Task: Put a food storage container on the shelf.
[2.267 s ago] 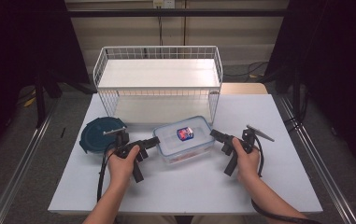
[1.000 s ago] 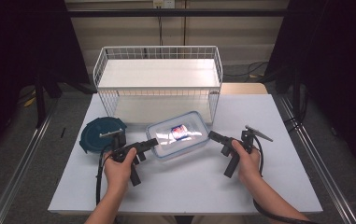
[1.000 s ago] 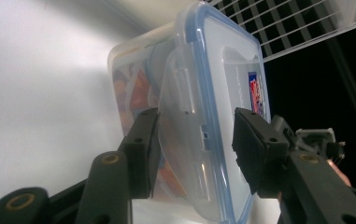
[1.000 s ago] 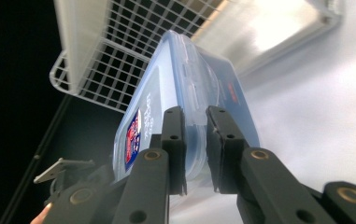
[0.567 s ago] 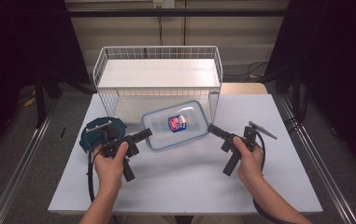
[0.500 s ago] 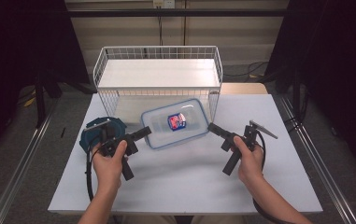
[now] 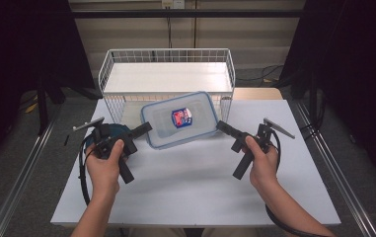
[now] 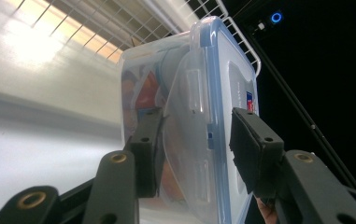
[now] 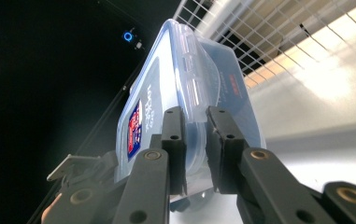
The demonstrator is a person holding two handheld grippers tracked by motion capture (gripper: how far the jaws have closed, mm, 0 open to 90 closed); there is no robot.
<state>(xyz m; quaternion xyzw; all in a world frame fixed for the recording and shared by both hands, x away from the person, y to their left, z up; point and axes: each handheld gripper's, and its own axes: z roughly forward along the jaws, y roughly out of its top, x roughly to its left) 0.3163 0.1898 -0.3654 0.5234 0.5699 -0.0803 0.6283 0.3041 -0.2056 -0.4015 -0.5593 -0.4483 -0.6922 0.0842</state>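
The plastic box [image 7: 179, 119], clear with a blue-edged snap lid and a red-and-blue sticker on top, hangs in the air between the two tools, lifted off the white surface [image 7: 195, 182] and just in front of the wire basket [image 7: 167, 74]. It looks stiff but thin-walled, and its smooth sides would probably slip under a loose pinch. Something coloured shows dimly through the wall, so it likely has a little weight, though not much. The lid rim and the latch flaps at the short ends seem the best places to take it, since the edge there gives the pads something to catch.

The left hand-held gripper [image 8: 196, 154] straddles the left short end with its jaws set fairly wide: one pad lies against the box wall and the other against the lid face. The right hand-held gripper [image 9: 195, 140] has its jaws nearly together, pinched on the lid's edge at the right short end.

In the high view both forearms come in from the bottom, wrists angled inward so each tool points toward the box. The box tilts slightly, with its far edge higher. A dark round object [image 7: 119, 132] lies on the surface just behind the left hand.
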